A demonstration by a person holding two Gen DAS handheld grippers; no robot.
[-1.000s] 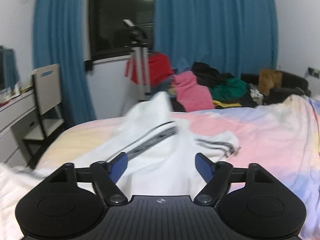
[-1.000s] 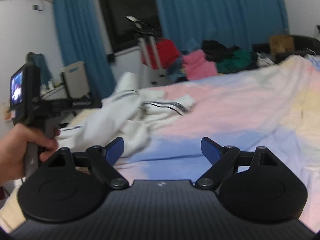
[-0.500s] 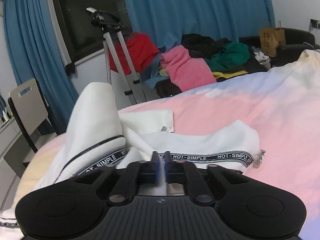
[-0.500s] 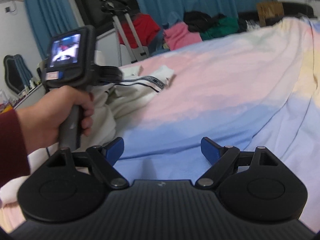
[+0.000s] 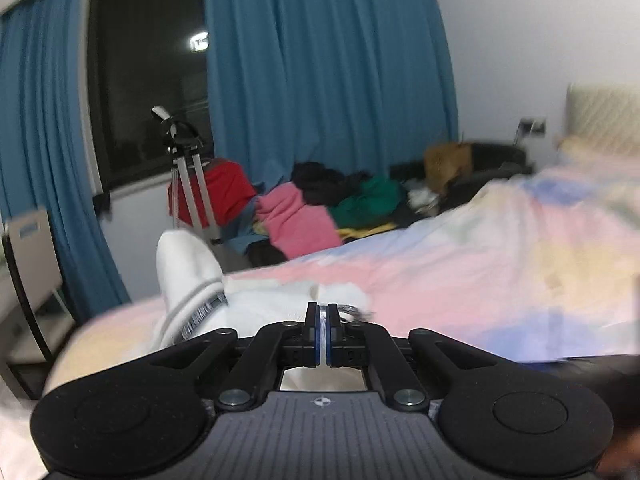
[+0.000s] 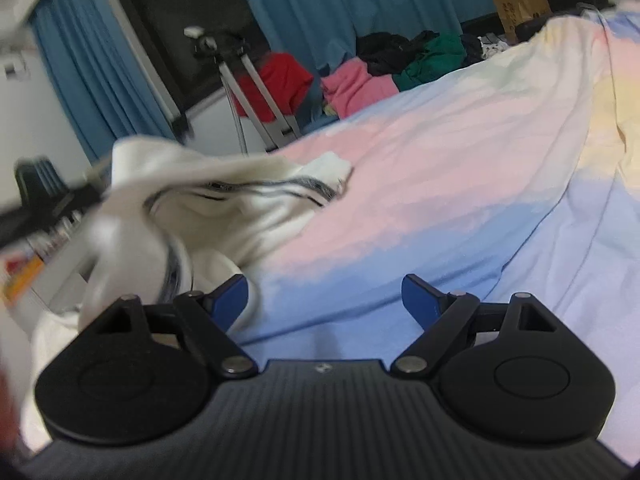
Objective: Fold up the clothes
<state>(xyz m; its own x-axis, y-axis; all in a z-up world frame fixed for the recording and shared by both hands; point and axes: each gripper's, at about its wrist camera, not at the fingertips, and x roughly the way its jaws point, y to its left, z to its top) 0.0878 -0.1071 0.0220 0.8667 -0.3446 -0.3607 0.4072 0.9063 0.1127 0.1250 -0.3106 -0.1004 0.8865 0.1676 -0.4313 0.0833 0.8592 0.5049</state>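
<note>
The left tongs (image 5: 323,334) are seen pressed together, a thin fold of the white garment (image 5: 256,304) pinched between the blue pads. The garment, trimmed with black-and-white striped bands, is heaped at the near left part of the bed (image 5: 480,256), on its pastel cover. The right tongs (image 6: 325,298) are held wide apart above the cover, nothing between them, just beside the garment (image 6: 224,204).
</note>
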